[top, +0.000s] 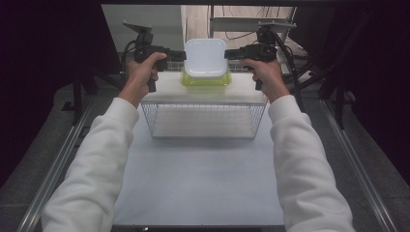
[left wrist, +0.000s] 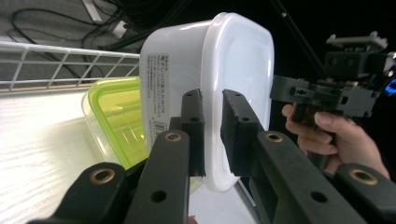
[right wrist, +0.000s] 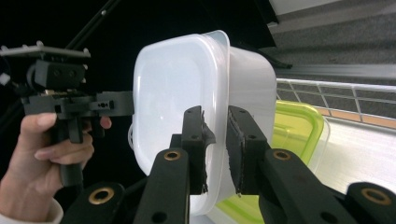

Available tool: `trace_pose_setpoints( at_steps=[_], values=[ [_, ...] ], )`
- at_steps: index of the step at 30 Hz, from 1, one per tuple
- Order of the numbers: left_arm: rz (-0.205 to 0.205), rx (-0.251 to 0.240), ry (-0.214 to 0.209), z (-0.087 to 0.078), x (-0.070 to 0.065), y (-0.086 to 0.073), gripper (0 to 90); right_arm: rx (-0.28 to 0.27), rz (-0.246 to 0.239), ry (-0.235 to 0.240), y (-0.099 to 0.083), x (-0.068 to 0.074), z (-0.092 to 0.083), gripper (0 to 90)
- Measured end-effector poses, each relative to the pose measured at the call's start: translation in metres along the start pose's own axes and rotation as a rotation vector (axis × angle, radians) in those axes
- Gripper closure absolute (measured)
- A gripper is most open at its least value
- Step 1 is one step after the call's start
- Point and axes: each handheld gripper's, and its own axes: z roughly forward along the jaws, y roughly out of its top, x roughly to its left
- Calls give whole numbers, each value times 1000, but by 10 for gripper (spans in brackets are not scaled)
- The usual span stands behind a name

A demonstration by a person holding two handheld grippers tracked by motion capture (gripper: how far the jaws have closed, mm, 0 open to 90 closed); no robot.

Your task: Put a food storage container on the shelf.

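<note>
A white plastic box with a white lid [top: 205, 58] sits between my two grippers, just over a clear box with a yellow-green lid [top: 206, 79]. I cannot tell whether the two boxes touch. My left gripper [top: 176, 54] is shut on the white box's left rim. My right gripper [top: 234, 53] is shut on its right rim. In the left gripper view the gripper [left wrist: 212, 100] has its jaws pinching the lid edge of the white box [left wrist: 187, 70], with the green-lidded box [left wrist: 116, 116] beyond. The right gripper view shows the same pinch by the right gripper [right wrist: 215, 116] on the white box [right wrist: 173, 84].
The green-lidded box rests on a white board [top: 164, 89] that tops a wire rack [top: 203, 121] at the back of the white table [top: 203, 179]. Cables and black stand legs [top: 309, 72] lie behind and beside the rack.
</note>
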Motion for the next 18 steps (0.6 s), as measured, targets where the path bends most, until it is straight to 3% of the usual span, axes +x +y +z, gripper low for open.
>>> trace_pose_setpoints(
  at_steps=[12,18],
  values=[
    [-99,-12,-33,9,14,11,783,18,128,7,11,-16,10,744],
    [-129,-24,-47,13,21,12,780,21,176,15,13,-22,13,736]
  ],
)
